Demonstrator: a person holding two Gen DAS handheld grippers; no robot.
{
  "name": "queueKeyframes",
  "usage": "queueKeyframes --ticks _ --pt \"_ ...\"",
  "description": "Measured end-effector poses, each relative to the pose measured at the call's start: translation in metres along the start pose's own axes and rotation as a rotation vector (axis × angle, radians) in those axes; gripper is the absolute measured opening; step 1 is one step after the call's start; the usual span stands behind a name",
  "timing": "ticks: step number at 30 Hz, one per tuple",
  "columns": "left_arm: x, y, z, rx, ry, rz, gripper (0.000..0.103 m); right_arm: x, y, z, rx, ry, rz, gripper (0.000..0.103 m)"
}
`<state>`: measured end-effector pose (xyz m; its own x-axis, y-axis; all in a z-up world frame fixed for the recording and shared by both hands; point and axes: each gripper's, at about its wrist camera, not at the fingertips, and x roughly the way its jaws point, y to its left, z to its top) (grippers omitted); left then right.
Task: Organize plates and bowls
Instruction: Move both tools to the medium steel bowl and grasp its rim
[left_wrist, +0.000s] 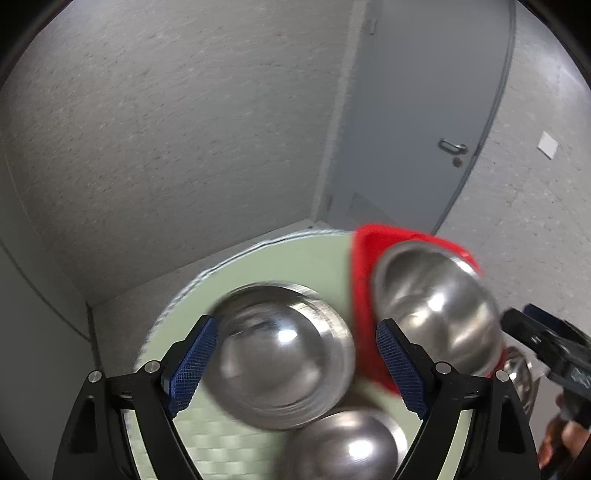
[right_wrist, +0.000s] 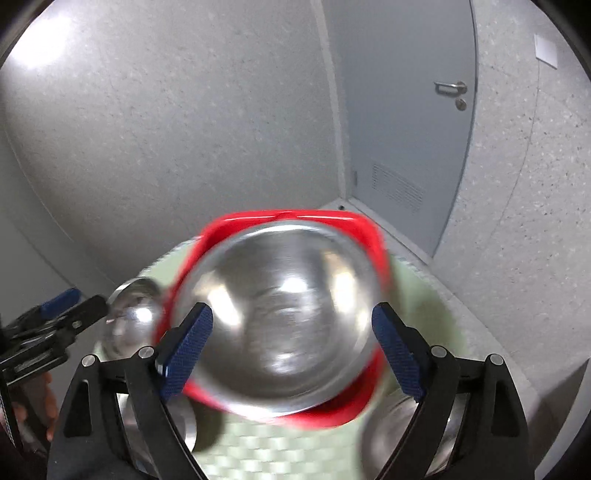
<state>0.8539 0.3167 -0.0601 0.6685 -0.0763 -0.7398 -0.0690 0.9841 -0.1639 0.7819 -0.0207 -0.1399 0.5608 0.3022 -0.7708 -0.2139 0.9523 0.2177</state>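
In the left wrist view a steel bowl stands on the green-clothed round table, below and between the pads of my left gripper. That gripper is open and touches nothing. A second steel bowl lies nearer. A large steel bowl rests in a red square plate to the right. In the right wrist view my right gripper hangs open above the large bowl and the red plate. Its pads are clear of the bowl.
Smaller steel bowls stand at the left, near left and near right. The left gripper appears at the left edge, held by a hand. Grey walls and a grey door stand behind the table.
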Motion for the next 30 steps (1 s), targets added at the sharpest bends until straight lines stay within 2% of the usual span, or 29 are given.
queueKeyframes --ticks 8,13,18,21,22,24,26,30 --pt "0.000 0.068 -0.021 -0.065 0.063 -0.005 0.084 0.020 0.081 -0.033 0.013 0.060 0.073 0.090" --pt "0.019 0.078 -0.022 -0.079 0.139 -0.009 0.084 0.034 0.110 -0.049 0.034 0.100 0.092 0.089" --pt "0.042 0.087 -0.018 -0.105 0.195 -0.012 0.084 0.039 0.121 -0.050 0.049 0.117 0.096 0.088" --pt "0.060 0.090 -0.021 -0.113 0.239 -0.034 0.075 0.043 0.122 -0.049 0.066 0.134 0.097 0.085" --pt "0.063 0.092 -0.021 -0.115 0.248 -0.036 0.066 0.045 0.122 -0.050 0.071 0.140 0.098 0.084" --pt "0.070 0.097 -0.020 -0.125 0.264 -0.047 0.054 0.050 0.124 -0.052 0.071 0.149 0.094 0.083" --pt "0.074 0.104 -0.020 -0.143 0.267 -0.075 0.052 0.055 0.125 -0.054 0.072 0.160 0.091 0.081" --pt "0.078 0.115 -0.021 -0.163 0.270 -0.077 0.036 0.064 0.125 -0.054 0.079 0.174 0.087 0.078"
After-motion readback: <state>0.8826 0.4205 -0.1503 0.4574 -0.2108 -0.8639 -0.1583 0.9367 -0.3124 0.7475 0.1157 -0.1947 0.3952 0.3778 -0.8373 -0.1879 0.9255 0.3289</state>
